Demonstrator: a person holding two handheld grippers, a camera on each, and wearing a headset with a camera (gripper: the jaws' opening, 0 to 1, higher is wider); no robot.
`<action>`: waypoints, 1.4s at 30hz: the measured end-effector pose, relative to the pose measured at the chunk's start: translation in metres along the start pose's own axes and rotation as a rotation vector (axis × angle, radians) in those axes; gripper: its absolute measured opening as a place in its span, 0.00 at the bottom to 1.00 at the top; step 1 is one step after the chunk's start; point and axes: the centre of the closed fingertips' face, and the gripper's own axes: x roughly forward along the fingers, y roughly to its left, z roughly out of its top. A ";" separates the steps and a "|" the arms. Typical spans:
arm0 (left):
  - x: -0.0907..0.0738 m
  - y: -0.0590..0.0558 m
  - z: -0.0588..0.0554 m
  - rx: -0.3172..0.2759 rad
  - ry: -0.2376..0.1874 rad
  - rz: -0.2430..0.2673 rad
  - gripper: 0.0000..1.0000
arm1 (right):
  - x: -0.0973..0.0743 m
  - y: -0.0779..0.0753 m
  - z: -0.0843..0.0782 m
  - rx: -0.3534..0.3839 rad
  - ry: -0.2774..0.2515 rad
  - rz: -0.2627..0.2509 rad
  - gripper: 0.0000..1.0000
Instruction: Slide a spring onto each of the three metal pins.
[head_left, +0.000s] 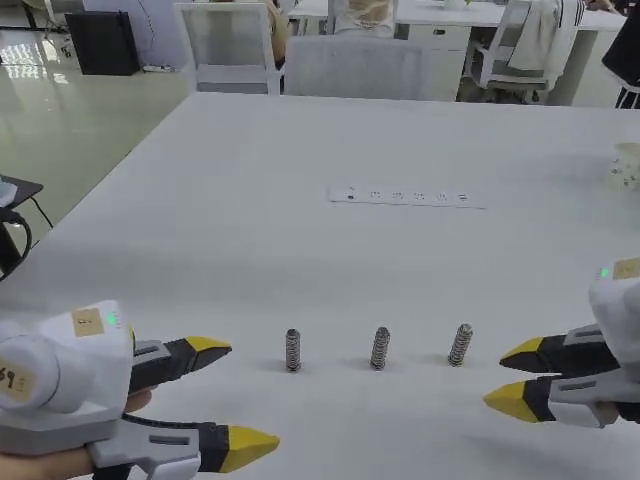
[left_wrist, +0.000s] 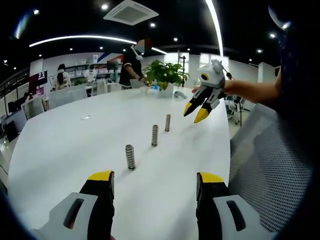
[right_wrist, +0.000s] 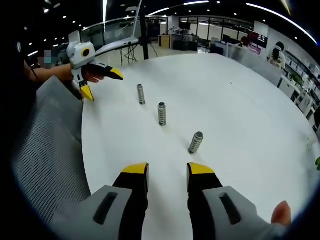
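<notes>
On table, 3 upright springs, L gripper, R gripper both spread, empty

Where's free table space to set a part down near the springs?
Wide bare table between the row of three springs and the power strip, and left of the strip. Crowded: the near edge, where left gripper and right gripper flank the springs.

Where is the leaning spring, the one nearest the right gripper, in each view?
Head view: leaning spring at the row's right end, beside the right gripper.
Left gripper view: leaning spring farthest in the row, just left of the right gripper.
Right gripper view: leaning spring nearest, just above the view's own jaws.
Shared landmark: the middle spring, its neighbour in all three.
</notes>
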 end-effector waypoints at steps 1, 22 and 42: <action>0.000 0.000 0.000 -0.001 0.000 0.000 0.62 | -0.001 -0.001 -0.002 0.004 -0.002 -0.003 0.29; 0.002 -0.001 -0.002 -0.006 0.012 0.002 0.62 | -0.006 -0.010 -0.012 0.001 -0.076 -0.013 0.56; 0.002 0.001 -0.004 -0.011 0.018 0.006 0.65 | -0.006 -0.008 -0.013 -0.015 -0.120 -0.008 0.73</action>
